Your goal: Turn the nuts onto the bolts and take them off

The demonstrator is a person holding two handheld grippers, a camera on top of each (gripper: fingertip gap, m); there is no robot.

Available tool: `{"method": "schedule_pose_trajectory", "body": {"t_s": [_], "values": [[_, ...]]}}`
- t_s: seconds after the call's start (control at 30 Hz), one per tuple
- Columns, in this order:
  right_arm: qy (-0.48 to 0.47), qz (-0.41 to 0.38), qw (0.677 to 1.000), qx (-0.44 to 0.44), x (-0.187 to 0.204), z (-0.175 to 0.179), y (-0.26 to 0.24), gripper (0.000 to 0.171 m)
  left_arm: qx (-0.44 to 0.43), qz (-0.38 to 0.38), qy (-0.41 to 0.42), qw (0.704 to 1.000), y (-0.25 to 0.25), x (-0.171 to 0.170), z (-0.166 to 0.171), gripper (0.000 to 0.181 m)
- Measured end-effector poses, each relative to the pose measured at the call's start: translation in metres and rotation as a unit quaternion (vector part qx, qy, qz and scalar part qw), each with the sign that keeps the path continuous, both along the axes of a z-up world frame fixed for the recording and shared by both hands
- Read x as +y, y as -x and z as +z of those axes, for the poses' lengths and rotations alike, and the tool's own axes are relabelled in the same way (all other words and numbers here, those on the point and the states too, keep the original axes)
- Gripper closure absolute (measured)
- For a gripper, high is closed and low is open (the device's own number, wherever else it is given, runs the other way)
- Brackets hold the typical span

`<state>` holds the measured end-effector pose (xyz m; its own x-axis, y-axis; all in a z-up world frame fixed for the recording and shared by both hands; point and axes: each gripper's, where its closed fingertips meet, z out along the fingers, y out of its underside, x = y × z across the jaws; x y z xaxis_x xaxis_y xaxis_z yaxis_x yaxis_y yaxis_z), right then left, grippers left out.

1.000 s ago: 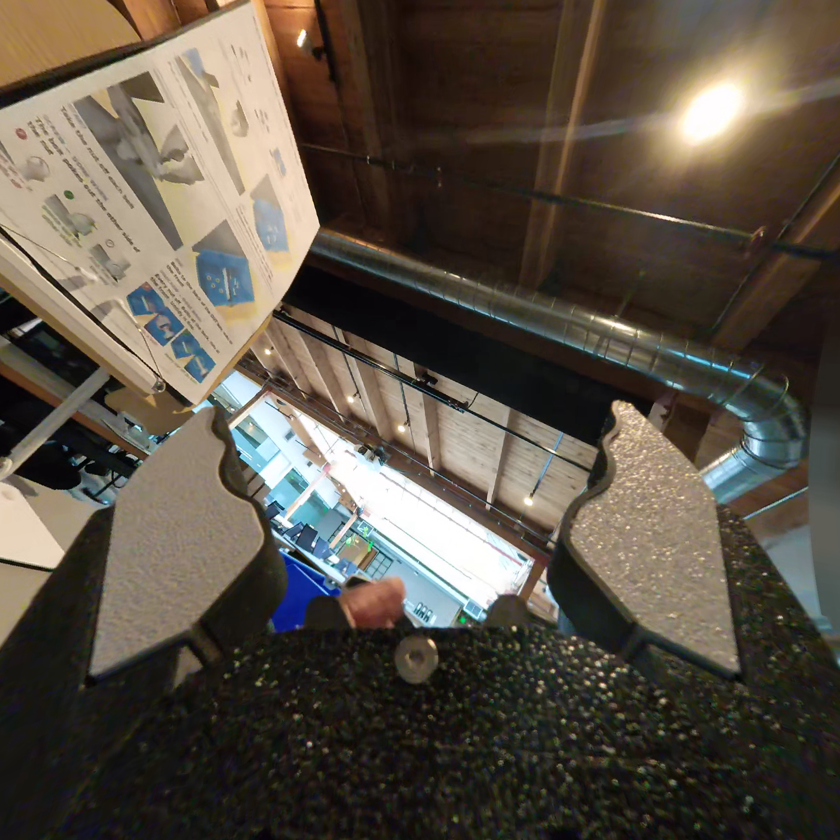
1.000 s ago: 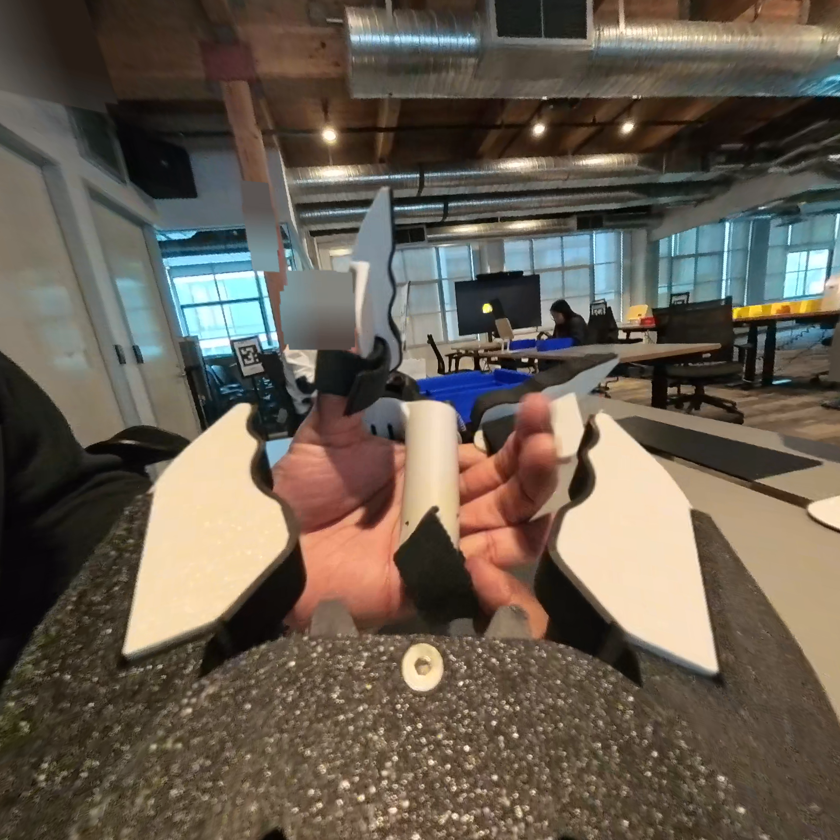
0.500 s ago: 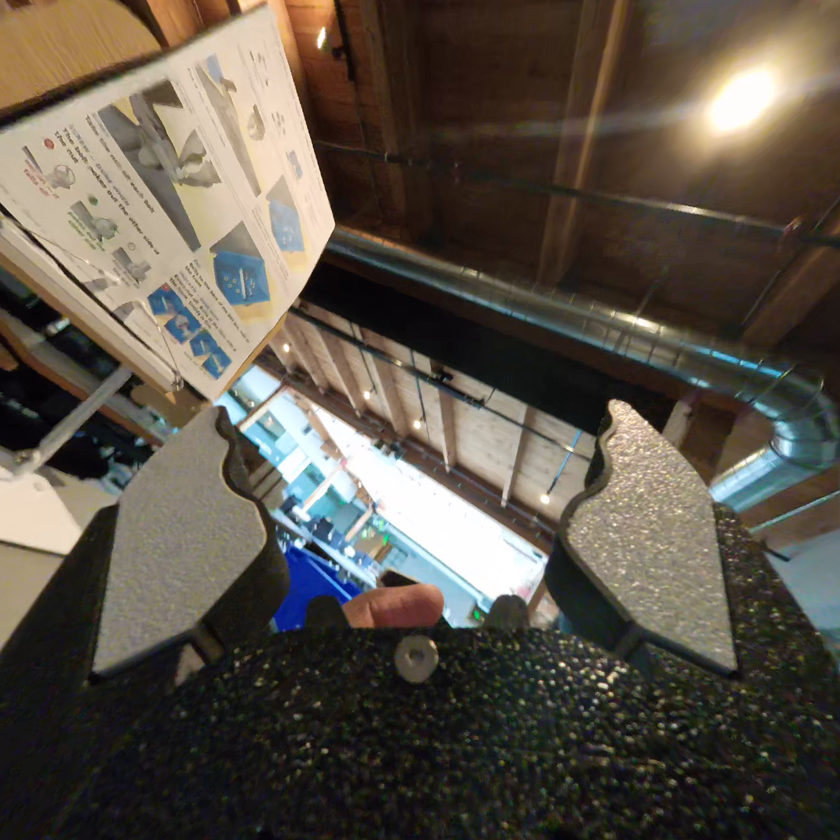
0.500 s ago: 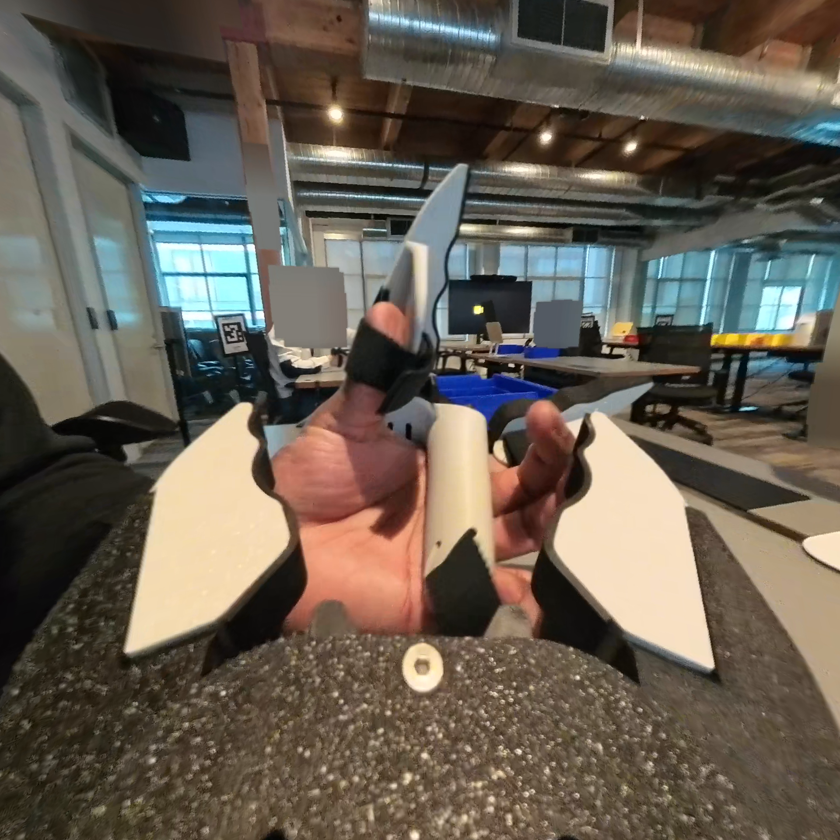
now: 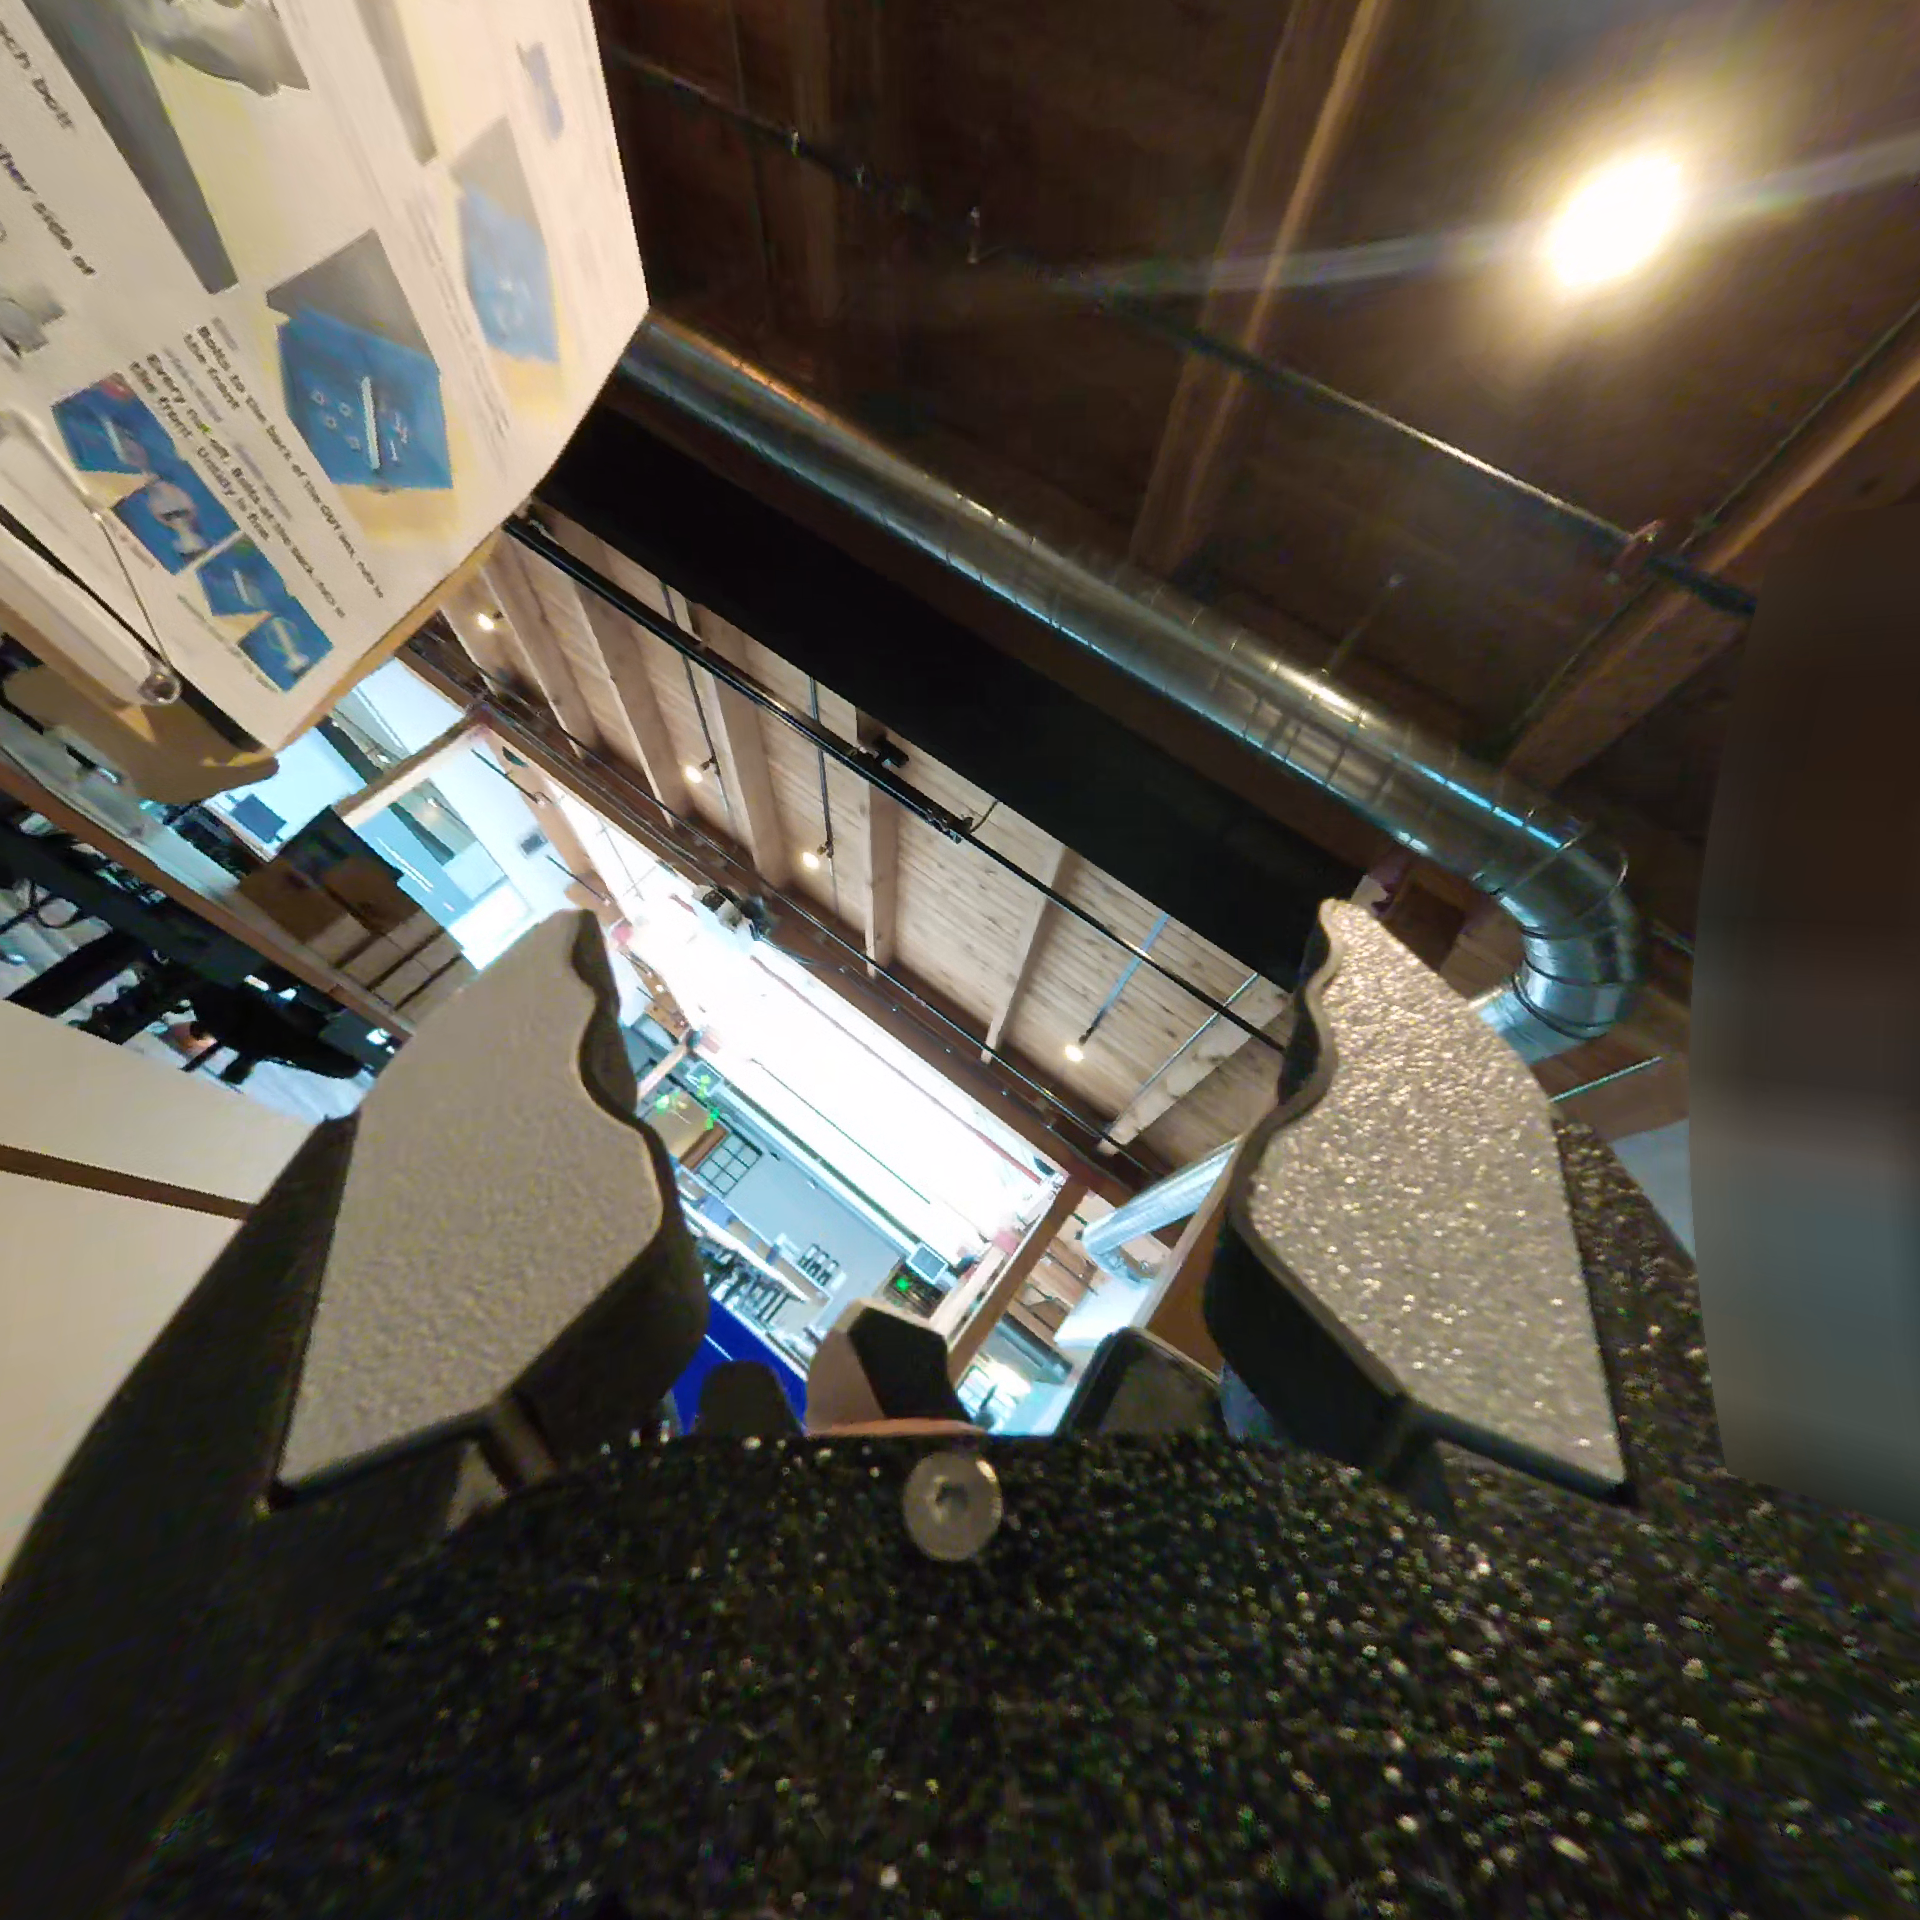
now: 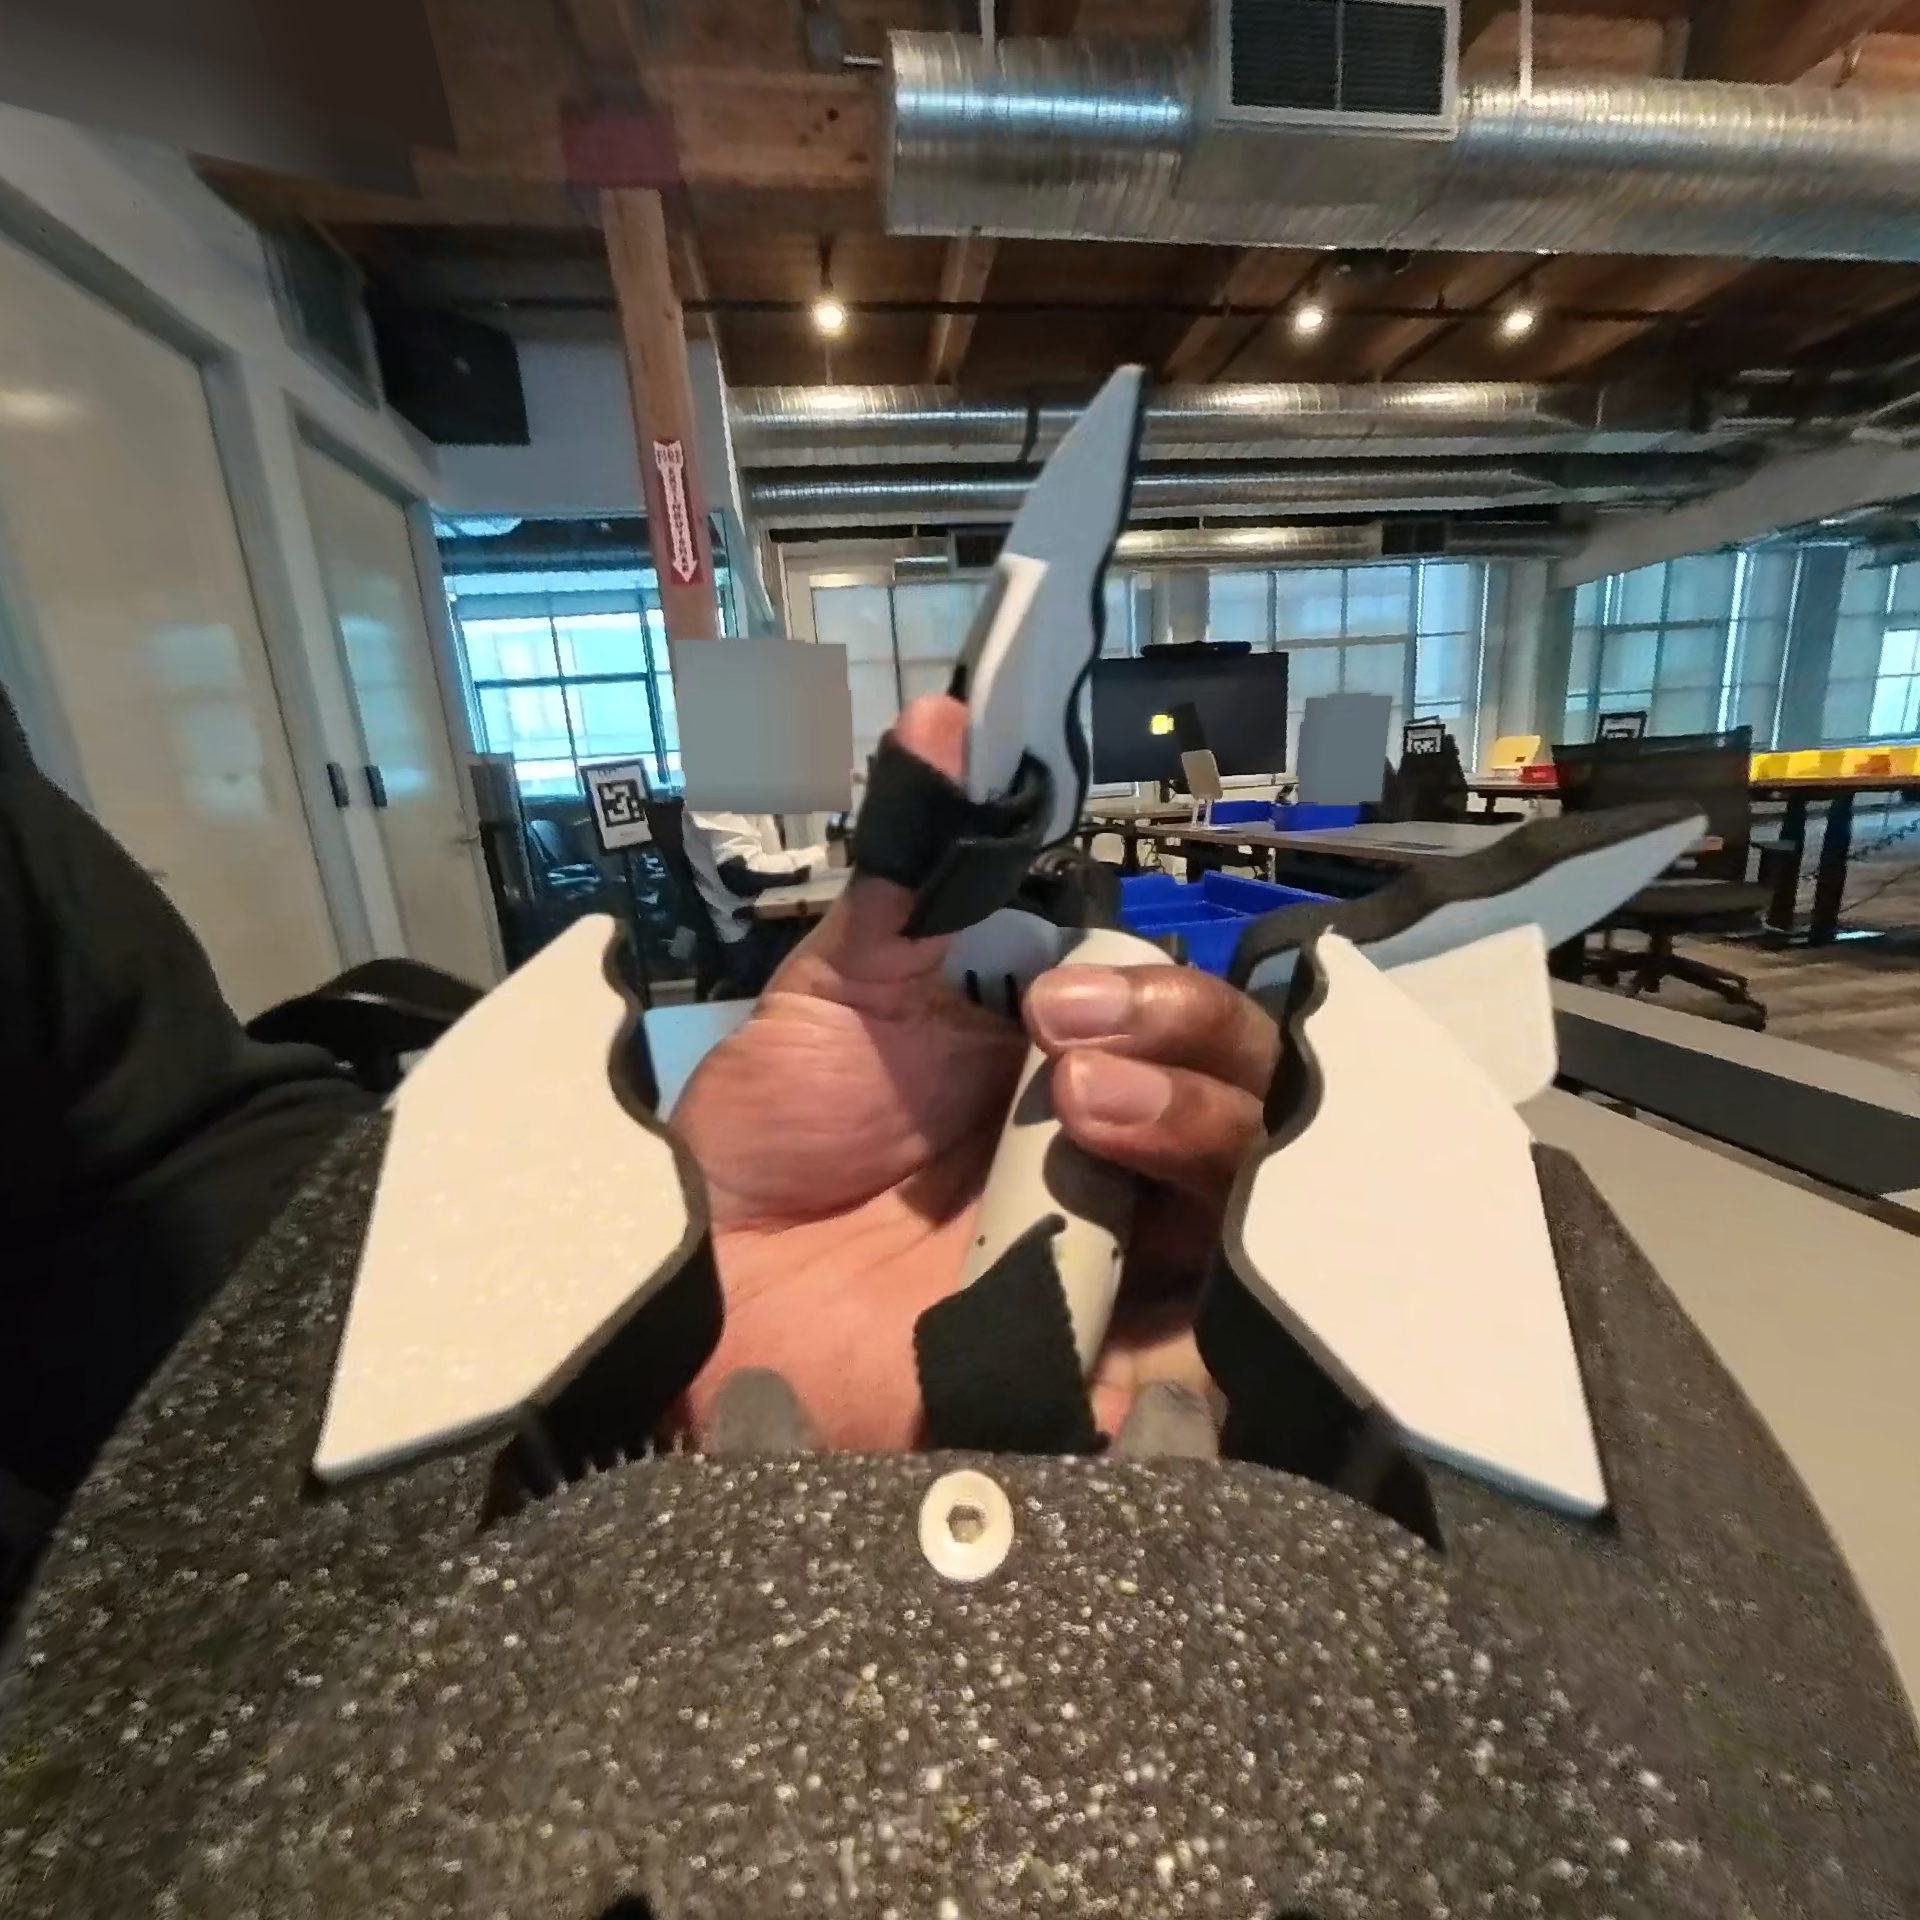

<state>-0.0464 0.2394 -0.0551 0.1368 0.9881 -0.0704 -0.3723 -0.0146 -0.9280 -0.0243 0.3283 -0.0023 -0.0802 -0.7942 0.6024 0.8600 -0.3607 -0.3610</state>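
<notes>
No nuts or bolts show in either view. My left gripper point(image 5: 956, 925) points up at the ceiling, open and empty, with its grey pads wide apart. My right gripper point(image 6: 966, 935) is open and empty, level with the room. Right in front of it a bare hand point(image 6: 852, 1143) grips the white handle point(image 6: 1049, 1195) of the left gripper, held on by black straps. The left gripper's two fingers point(image 6: 1060, 623) are spread wide there, one pointing up and one to the right.
An instruction sheet point(image 5: 312, 260) with pictures hangs at the upper left of the left wrist view, under a metal duct point(image 5: 1143, 623). In the right wrist view a grey table point(image 6: 1714, 1247) lies to the right, with blue bins point(image 6: 1226, 904), desks and a seated person point(image 6: 748, 842) behind.
The hand has curled its fingers around the white handle. The left gripper has tilted, so the sheet has slid toward the upper left of its view. Both grippers stay open.
</notes>
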Motion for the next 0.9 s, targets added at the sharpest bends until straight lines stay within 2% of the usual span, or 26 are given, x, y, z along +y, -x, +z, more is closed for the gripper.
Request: {"method": "schedule_pose_trajectory", "body": {"t_s": [0.17,0.33,0.57,0.8,0.9], "values": [[0.024,0.007,1.0,0.012,0.001,-0.001,-0.002,0.056,-0.036,-0.017,0.014,0.999,0.009,0.003,-0.006,0.058],[0.0,-0.001,1.0,0.029,-0.003,0.006,-0.005,0.064,-0.052,-0.038,-0.007,0.998,0.009,-0.007,0.005,0.052],[-0.024,-0.006,0.999,0.027,-0.011,0.011,-0.006,0.067,-0.1,-0.067,0.005,0.993,0.015,-0.007,0.005,0.046],[0.01,0.006,1.0,-0.005,-0.011,-0.002,0.007,0.047,-0.027,-0.045,-0.016,0.998,0.005,-0.014,0.005,0.052],[0.015,0.024,1.0,-0.014,-0.017,-0.006,0.015,0.027,0.001,-0.001,-0.016,1.0,0.011,-0.006,0.002,0.056]]}}
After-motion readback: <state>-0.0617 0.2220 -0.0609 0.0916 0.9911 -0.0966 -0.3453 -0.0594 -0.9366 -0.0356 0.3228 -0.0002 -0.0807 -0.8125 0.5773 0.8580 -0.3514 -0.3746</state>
